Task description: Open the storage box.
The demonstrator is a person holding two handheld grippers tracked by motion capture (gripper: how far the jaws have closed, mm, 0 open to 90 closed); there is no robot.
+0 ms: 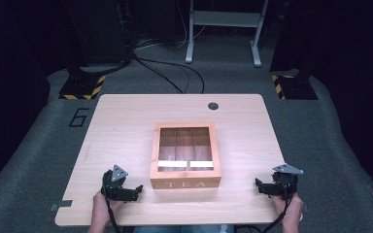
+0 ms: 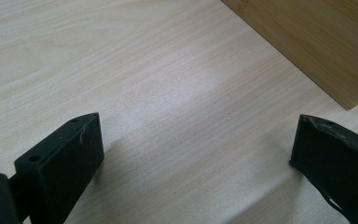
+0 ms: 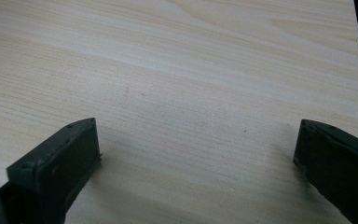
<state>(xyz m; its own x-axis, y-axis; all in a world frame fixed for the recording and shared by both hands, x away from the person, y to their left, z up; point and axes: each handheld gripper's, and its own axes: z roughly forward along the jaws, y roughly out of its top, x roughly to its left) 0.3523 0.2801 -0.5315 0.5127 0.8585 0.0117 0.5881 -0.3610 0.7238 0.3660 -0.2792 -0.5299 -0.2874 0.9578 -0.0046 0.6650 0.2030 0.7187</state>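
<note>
The pale wooden bench (image 1: 126, 126) stands on grey carpet in a dark room. Your left hand-held gripper (image 1: 137, 190) rests low on the bench, its jaws spread wide with nothing between them. The tea box (image 1: 185, 183) sits just to its right, near but not touching, lid closed. Your right hand-held gripper (image 1: 258, 186) lies on the far side of the box, pointing at it, jaws likewise wide apart over bare wood.
</note>
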